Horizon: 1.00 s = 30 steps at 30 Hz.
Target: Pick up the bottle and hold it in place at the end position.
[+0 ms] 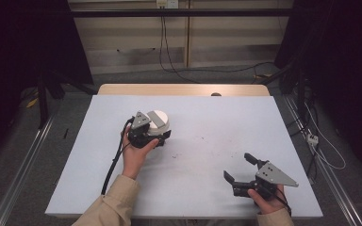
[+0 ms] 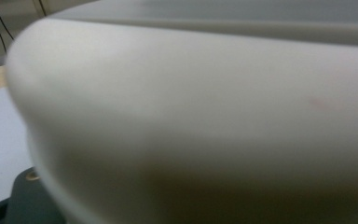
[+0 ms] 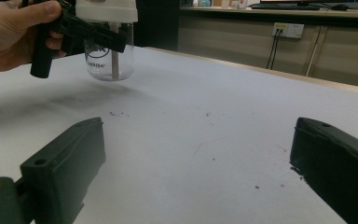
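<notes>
Left gripper at the far-left bench, fingers pinching a clear jar beneath its white lid. Right gripper near, fingers spread, empty. Probably mid-grasp; next likely lifting or uncapping, needing firm hold.

A big white tabletop is sitting on a wooden table. A clear jar with a white lid is standing on its left side. Small dark specks are lying near the middle.
</notes>
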Each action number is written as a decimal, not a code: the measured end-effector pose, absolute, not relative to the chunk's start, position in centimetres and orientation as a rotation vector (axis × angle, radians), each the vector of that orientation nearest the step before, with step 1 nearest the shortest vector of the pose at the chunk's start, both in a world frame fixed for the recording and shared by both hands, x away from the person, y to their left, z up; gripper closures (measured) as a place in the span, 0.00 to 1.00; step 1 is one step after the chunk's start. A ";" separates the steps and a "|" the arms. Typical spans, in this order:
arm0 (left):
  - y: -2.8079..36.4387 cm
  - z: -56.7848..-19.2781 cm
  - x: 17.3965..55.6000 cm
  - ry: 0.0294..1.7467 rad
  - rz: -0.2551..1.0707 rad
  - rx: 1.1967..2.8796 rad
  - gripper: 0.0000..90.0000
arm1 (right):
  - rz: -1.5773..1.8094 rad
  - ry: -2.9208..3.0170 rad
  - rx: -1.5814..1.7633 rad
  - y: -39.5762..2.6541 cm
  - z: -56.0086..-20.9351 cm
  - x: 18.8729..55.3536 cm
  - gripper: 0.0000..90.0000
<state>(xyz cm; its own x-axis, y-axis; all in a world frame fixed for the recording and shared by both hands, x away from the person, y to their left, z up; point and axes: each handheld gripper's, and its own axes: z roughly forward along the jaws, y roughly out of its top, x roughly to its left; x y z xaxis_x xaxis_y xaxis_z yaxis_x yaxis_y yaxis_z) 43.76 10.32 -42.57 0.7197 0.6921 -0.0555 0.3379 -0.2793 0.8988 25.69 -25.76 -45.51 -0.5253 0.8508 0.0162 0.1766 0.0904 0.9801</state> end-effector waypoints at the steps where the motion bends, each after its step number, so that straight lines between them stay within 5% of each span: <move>1: 10.2 -42.6 43.8 0.799 0.424 1.881 0.20 | 1.474 1.788 1.011 -25.8 -45.5 25.7 0.03; 30: 7.1 -42.9 45.0 0.741 0.400 1.918 0.20 | 1.475 1.789 1.009 -25.8 -45.5 25.7 0.03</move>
